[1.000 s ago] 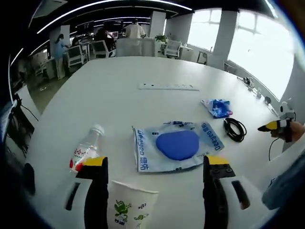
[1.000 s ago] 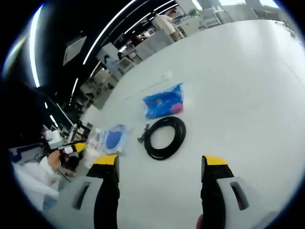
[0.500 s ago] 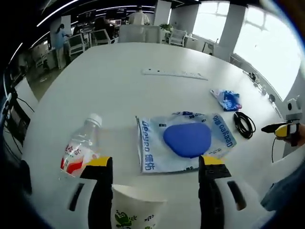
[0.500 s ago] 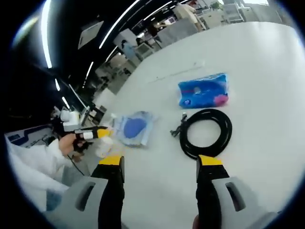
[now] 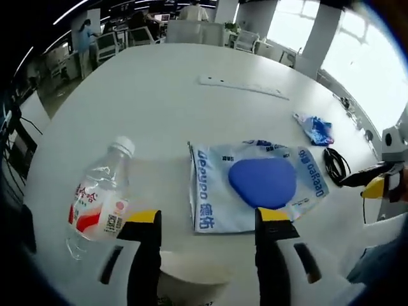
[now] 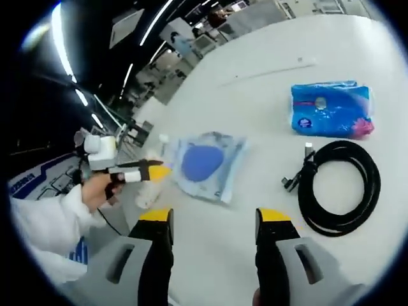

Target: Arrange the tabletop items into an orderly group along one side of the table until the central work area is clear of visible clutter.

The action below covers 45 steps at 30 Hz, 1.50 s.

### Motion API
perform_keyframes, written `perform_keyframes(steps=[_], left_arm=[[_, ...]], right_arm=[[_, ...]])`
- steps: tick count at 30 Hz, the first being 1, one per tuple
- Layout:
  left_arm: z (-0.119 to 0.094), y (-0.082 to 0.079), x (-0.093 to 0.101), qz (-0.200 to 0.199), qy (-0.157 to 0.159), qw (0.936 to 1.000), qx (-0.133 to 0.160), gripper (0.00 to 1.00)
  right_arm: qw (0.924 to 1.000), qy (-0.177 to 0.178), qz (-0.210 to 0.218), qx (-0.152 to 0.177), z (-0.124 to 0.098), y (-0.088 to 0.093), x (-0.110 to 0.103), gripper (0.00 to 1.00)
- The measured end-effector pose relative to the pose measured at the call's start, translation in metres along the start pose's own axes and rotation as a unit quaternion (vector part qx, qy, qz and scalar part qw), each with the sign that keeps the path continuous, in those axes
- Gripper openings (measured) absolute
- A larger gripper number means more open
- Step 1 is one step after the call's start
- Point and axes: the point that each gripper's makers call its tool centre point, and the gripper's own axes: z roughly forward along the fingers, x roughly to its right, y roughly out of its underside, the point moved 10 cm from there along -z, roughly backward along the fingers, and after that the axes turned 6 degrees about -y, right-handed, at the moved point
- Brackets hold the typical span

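Left tongs [image 5: 207, 220] have dropped closer around the paper cup [image 5: 191, 275] (jaws spread, not pinching yet); right tongs [image 6: 213, 217] spread too, now nearer the black cable [image 6: 341, 188].

We see a large white table [image 5: 146, 95] that carries 6 things. A plastic bottle [image 5: 99, 197] lies on its side beside a paper cup [image 5: 191, 274], next to a clear pouch [image 5: 255, 191] with a blue pad inside. Further on lie a black coiled cable [image 6: 341, 185], a blue packet [image 6: 331, 108] and a long white power strip [image 5: 242, 86].

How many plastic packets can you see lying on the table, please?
2: a clear packet holding a blue pad near the middle, and a small blue packet beyond it, beside the coiled black cable.
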Motion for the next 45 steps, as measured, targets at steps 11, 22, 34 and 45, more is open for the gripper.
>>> perform_keyframes(steps=[11, 22, 34, 45], left_arm=[[0.007, 0.001, 0.000, 0.011, -0.014, 0.9998, 0.001, 0.40], [0.015, 0.001, 0.008, -0.002, -0.018, 0.9997, -0.013, 0.19], [0.006, -0.008, 0.009, 0.009, -0.015, 0.9998, 0.011, 0.00], [0.005, -0.033, 0.012, 0.003, -0.007, 0.9986, 0.052, 0.00]], right_arm=[[0.9986, 0.013, -0.019, -0.047, 0.040, -0.003, 0.004, 0.41], [0.9970, 0.054, -0.027, -0.048, 0.047, -0.008, 0.013, 0.01], [0.9986, 0.047, 0.015, -0.020, 0.038, -0.015, 0.015, 0.00], [0.9983, 0.054, -0.014, 0.018, 0.026, -0.040, 0.016, 0.00]])
